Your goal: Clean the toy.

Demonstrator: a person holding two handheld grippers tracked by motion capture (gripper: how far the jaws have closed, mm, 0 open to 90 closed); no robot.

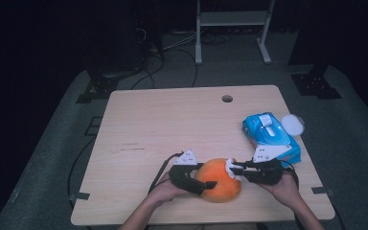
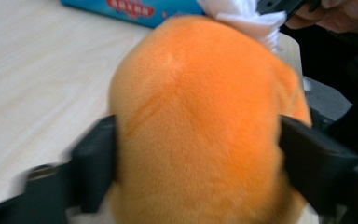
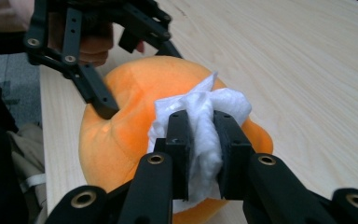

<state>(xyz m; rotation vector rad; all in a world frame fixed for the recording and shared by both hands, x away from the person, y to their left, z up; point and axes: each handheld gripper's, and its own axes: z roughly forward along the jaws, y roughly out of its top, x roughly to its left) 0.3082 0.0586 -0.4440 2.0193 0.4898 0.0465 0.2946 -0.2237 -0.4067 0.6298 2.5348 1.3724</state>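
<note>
An orange plush toy [image 1: 218,184] lies near the front edge of the wooden table [image 1: 148,124]. My left gripper [image 1: 202,178] comes at it from the left. In the left gripper view its black jaws press into both flanks of the plush [image 2: 200,130]. From the right, my right gripper [image 1: 235,171] is shut on a bunched white wipe [image 1: 231,166]. In the right gripper view the wipe [image 3: 200,107] sits pinched in that gripper [image 3: 204,140] and rests against the plush [image 3: 130,135]. One jaw of the left gripper [image 3: 121,74] dents the plush there.
A blue pack of wipes [image 1: 270,136] lies at the right edge of the table, with a white round lid [image 1: 292,123] beside it. A cable hole [image 1: 227,98] is near the far edge. Grey floor surrounds the table; a white frame stands beyond.
</note>
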